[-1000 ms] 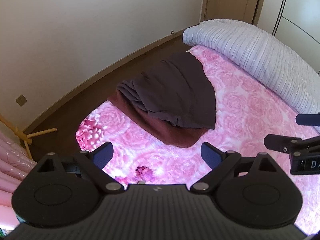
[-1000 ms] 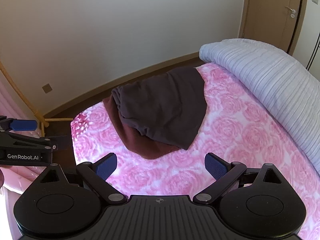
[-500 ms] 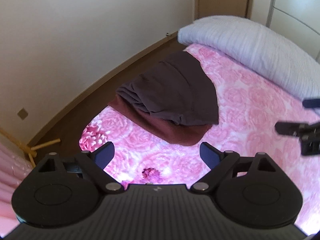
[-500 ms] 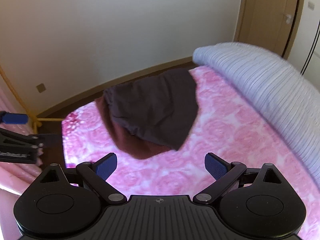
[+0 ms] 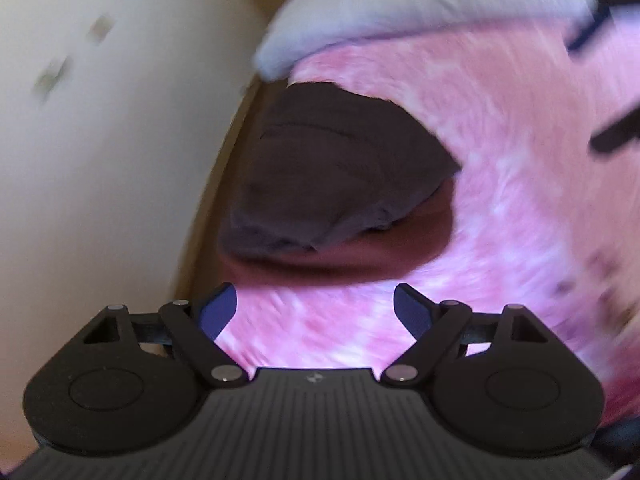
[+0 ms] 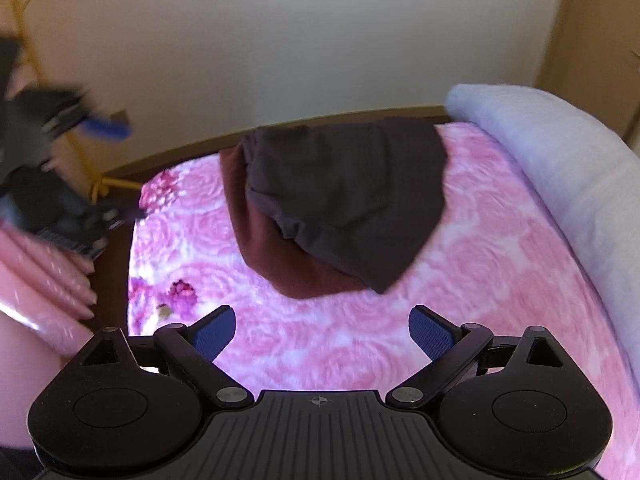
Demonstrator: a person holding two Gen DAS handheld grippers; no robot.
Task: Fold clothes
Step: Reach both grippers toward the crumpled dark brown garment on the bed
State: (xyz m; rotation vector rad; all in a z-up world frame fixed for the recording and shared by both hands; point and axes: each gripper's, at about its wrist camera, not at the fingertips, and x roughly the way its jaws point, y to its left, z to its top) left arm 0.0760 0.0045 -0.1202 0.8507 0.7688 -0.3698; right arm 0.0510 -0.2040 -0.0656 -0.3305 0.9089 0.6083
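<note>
**Folded clothes ahead of two unladen tools**

While both tools hover over the pink bed, the dark grey garment is seen at 12 o'clock beyond the right tool, stacked on a maroon garment. Its long axis runs from 10 to 4 o'clock. The left tool, jaws wide but just narrowing, holds nothing; the right tool's jaws are also spread wide and nothing is held.

The right gripper hangs over the pink rose bedspread, its blue pads wide apart with nothing between them. Farther back, a dark grey garment lies on top of a dark red garment. A pale folded quilt lies along the right. The left gripper is a blur at left.
</note>
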